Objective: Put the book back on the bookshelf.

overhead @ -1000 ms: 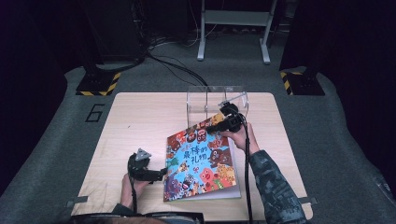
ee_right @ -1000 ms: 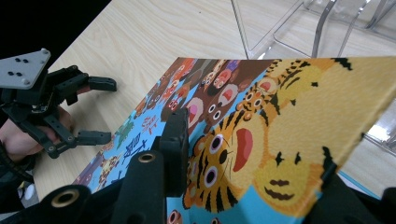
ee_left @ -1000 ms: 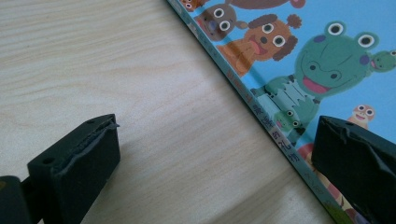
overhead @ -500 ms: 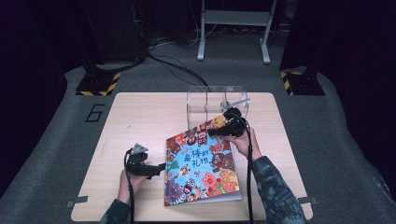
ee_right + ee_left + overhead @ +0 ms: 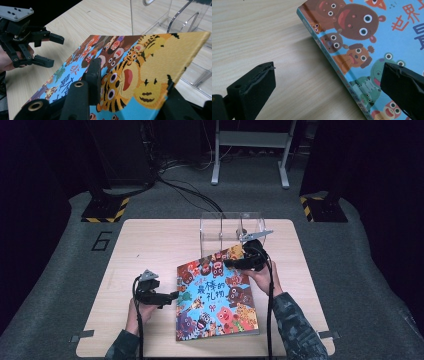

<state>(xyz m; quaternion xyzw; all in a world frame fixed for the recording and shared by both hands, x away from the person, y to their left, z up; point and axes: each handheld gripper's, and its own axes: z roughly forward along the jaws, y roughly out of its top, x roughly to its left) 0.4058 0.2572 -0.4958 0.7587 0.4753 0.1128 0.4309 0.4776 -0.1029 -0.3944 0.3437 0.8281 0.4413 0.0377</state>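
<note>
A colourful picture book lies in the middle of the wooden table, its far right corner lifted. My right gripper is shut on that raised edge; in the right gripper view one jaw presses on the tiger cover and the other sits beneath, the right gripper clamped around it. My left gripper hovers open at the book's left edge. In the left gripper view the book's spine runs between the wide-apart jaws of the left gripper, touching neither.
A clear acrylic stand rises just behind the book, close to the right gripper, and appears as the acrylic stand beyond the lifted corner. The left gripper is visible across the book. Bare tabletop lies to the left and far left.
The right gripper has drawn slightly toward the person with the book's corner held. The left gripper has edged a little farther up the table, beside the book's left edge.
</note>
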